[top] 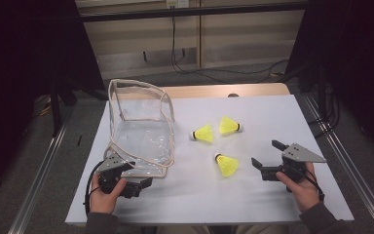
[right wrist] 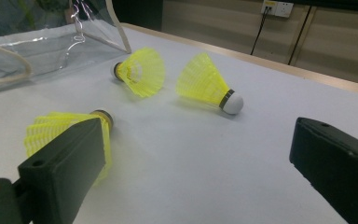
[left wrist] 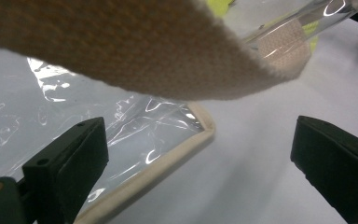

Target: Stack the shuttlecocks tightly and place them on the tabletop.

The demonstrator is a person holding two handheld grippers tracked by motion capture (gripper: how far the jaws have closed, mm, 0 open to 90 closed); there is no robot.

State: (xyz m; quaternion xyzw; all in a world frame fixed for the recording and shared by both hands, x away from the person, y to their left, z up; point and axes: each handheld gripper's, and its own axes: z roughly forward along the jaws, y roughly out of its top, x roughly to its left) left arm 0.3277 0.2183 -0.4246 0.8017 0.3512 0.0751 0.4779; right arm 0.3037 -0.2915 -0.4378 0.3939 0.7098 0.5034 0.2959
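A clear plastic bag [top: 141, 131] with beige trim stands open at the table's left. Three yellow shuttlecocks lie to its right: one [top: 203, 134] beside the bag, one [top: 230, 126] farther right, one [top: 227, 165] nearer me. My left gripper [top: 139, 175] is open at the bag's near corner; in the left gripper view [left wrist: 200, 163] the bag's beige rim [left wrist: 168, 163] runs between the jaws and a beige strap [left wrist: 121, 51] hangs close above. My right gripper [top: 269, 154] is open, right of the near shuttlecock [right wrist: 51, 130], which its left jaw partly hides. The other two shuttlecocks [right wrist: 140, 70] [right wrist: 209, 84] lie beyond.
The white table top [top: 253, 204] has bare room in front and at the right. Its wooden far edge [top: 224, 90] is behind the bag. Metal rails [top: 44, 170] run along both sides, and cables [top: 199, 73] lie on the floor beyond.
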